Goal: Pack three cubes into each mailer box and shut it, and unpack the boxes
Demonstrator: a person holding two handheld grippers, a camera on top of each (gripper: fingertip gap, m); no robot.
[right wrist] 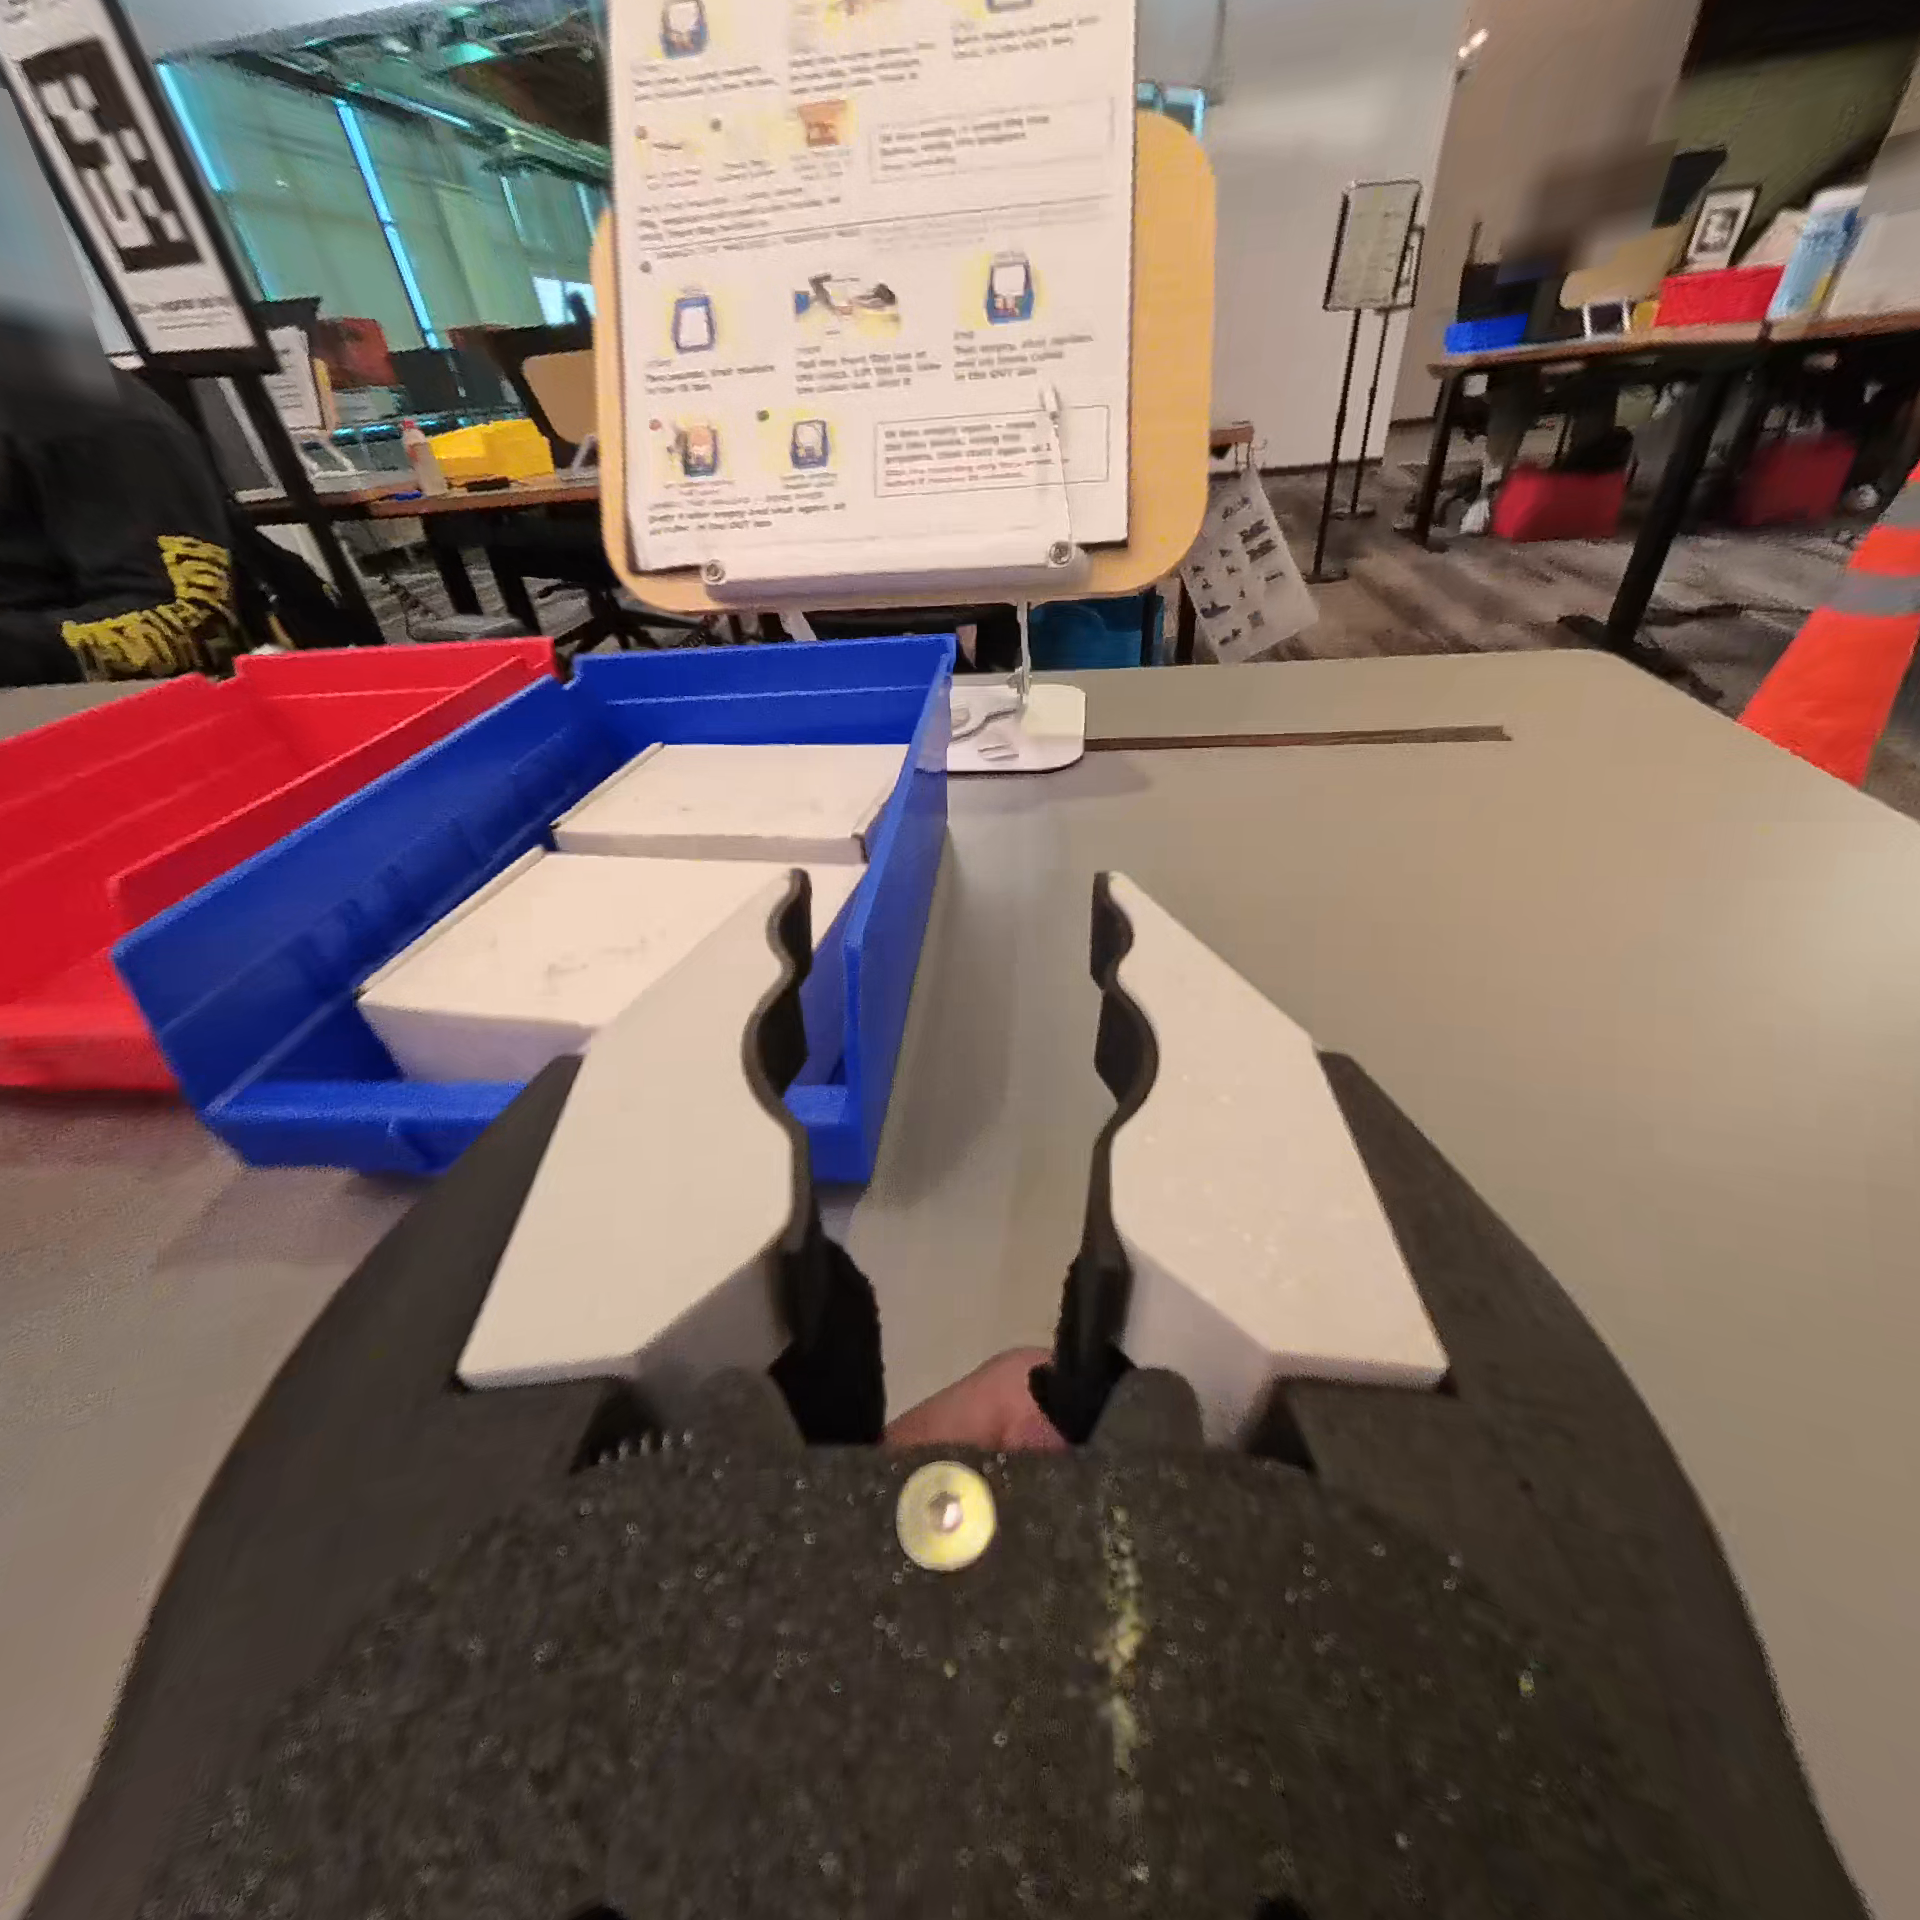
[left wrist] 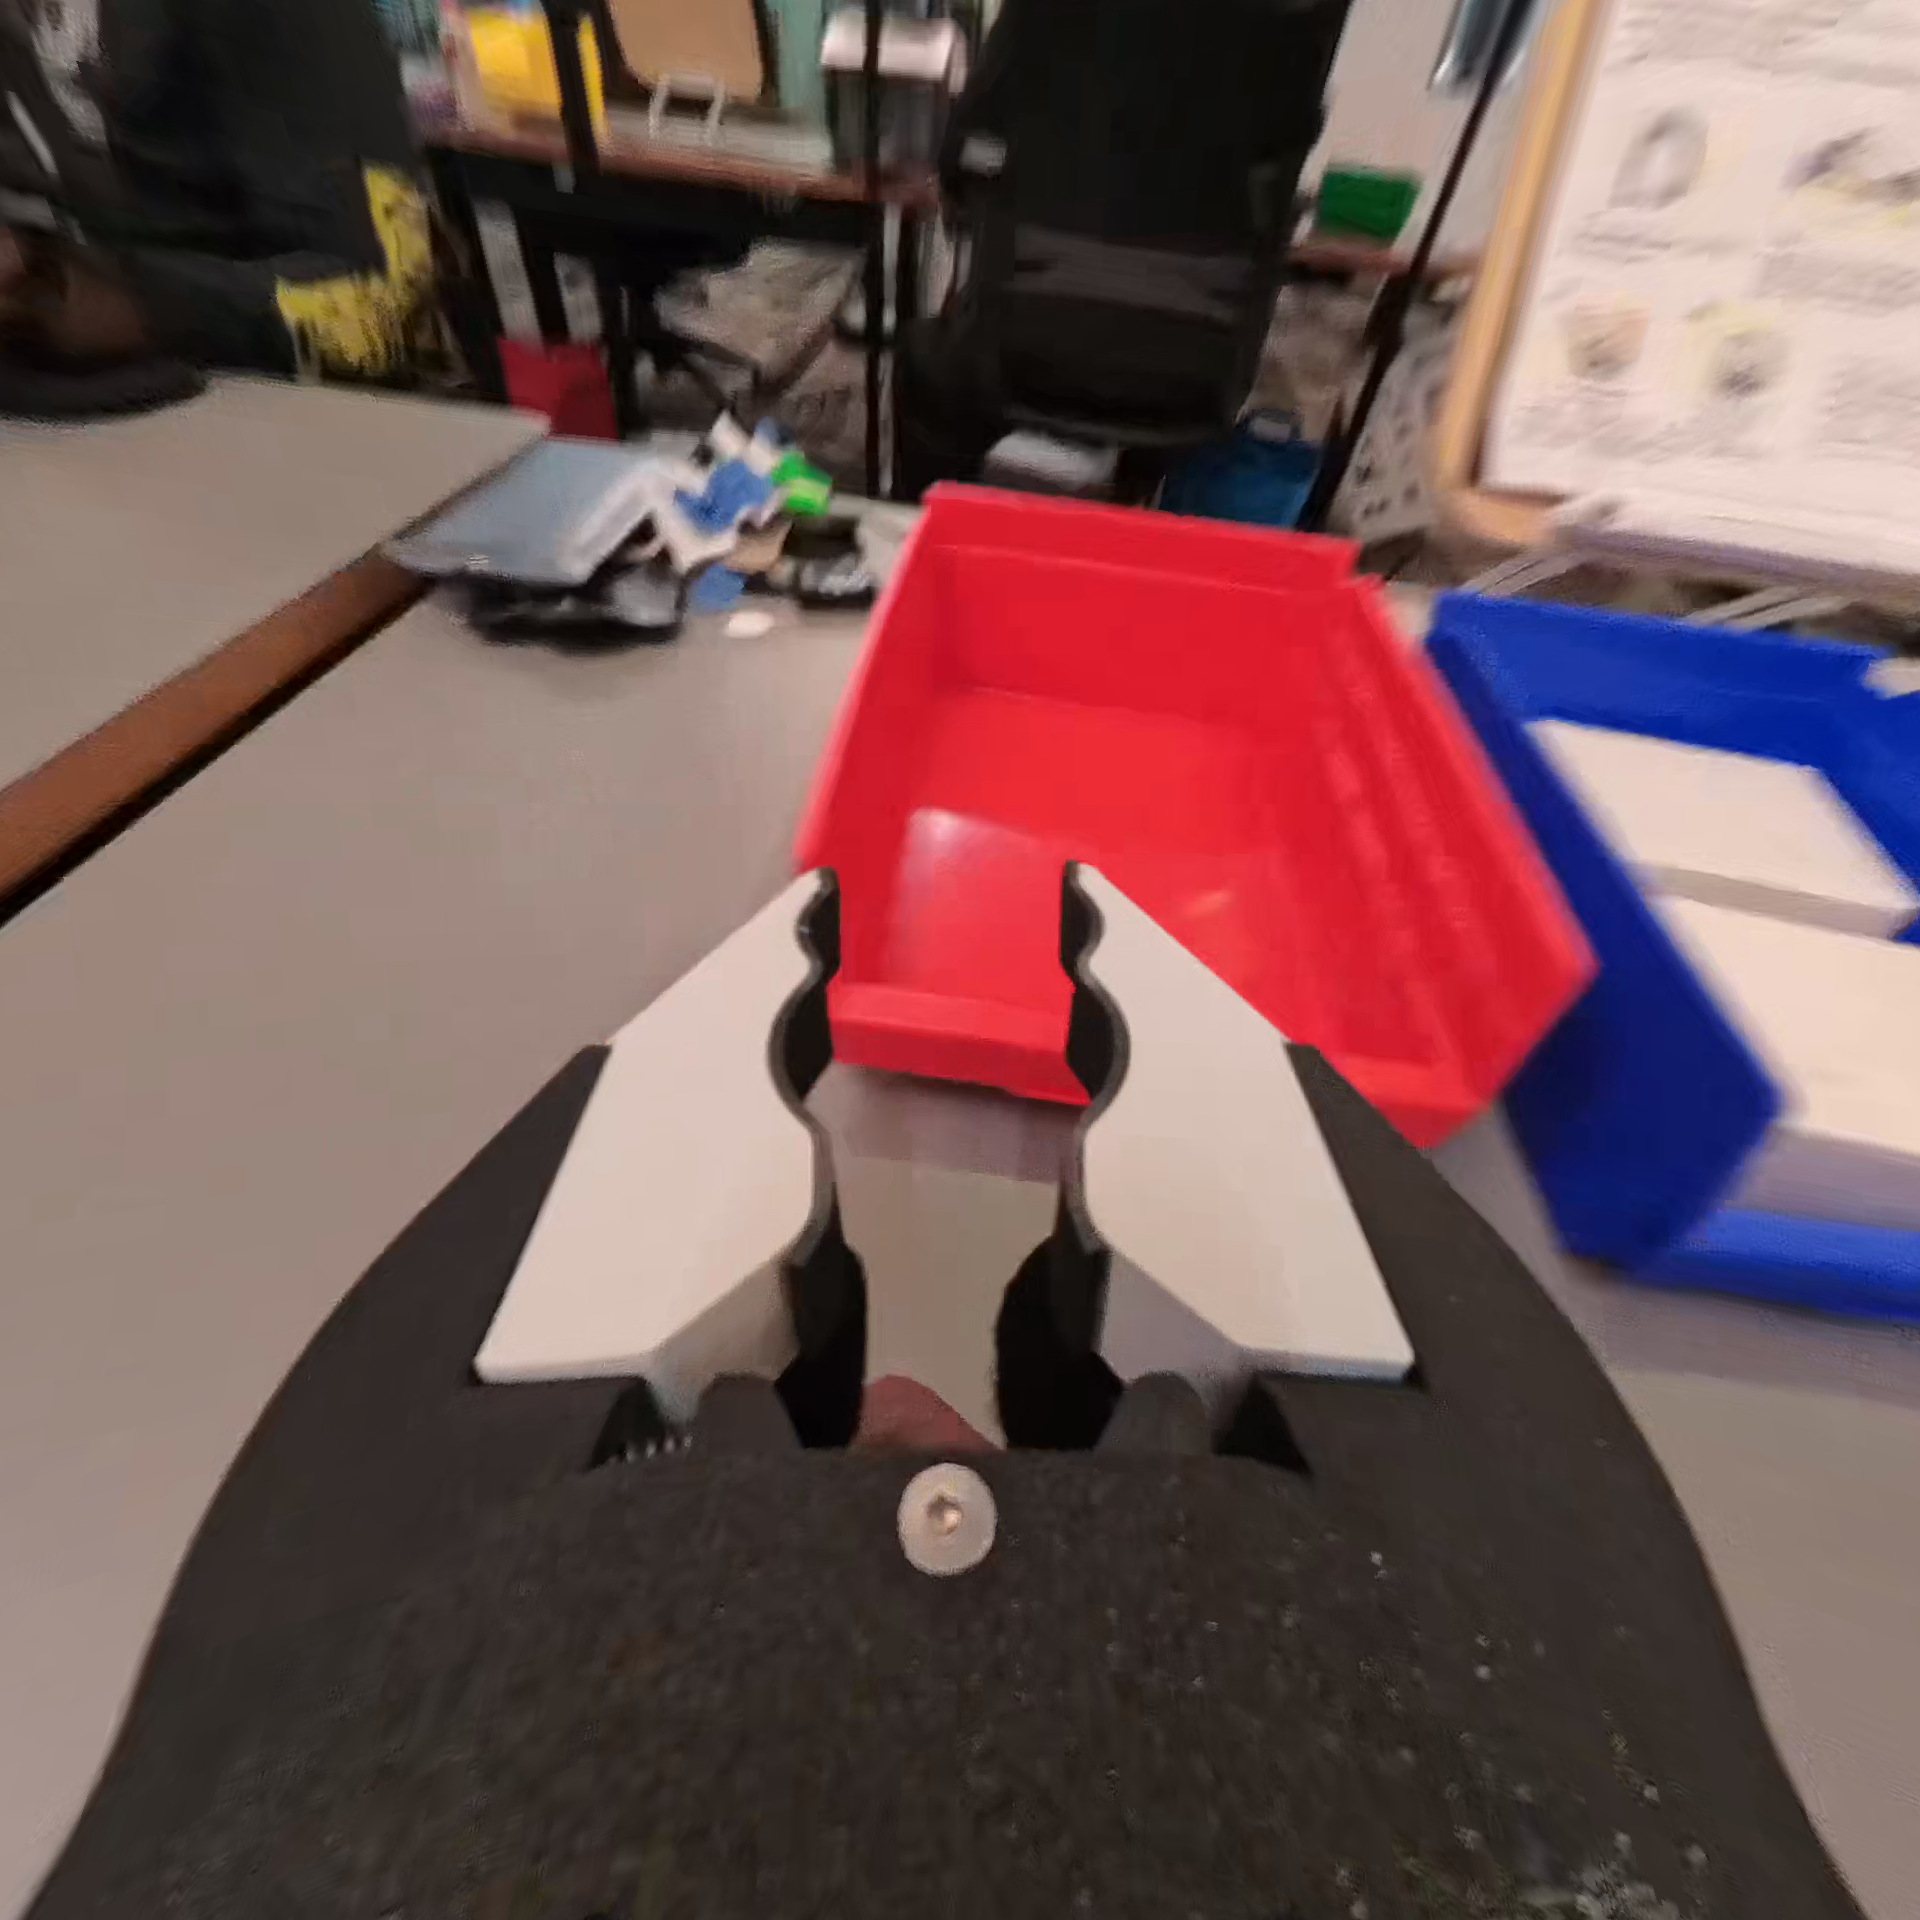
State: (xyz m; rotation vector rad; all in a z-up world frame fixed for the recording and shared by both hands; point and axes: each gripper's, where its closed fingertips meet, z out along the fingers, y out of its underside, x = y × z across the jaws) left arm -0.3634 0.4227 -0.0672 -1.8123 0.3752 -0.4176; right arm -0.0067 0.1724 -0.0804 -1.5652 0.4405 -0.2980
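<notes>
My left gripper (left wrist: 948, 883) hangs with fingers spread and nothing between them, over the grey table (left wrist: 468, 935) before a red bin (left wrist: 1143, 748). My right gripper (right wrist: 948, 883) is likewise released, beside a blue bin (right wrist: 416, 831) holding two closed white mailer boxes (right wrist: 582, 956), one behind the other.

instruction sheet (right wrist: 873, 281) on stand | orange cone (right wrist: 1839, 665) | grey table (right wrist: 1455, 935)

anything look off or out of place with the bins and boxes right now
Nothing stands out. The red bin sits empty beside the blue bin, which holds two shut white mailer boxes lying flat. Both grippers are open and empty.
</notes>
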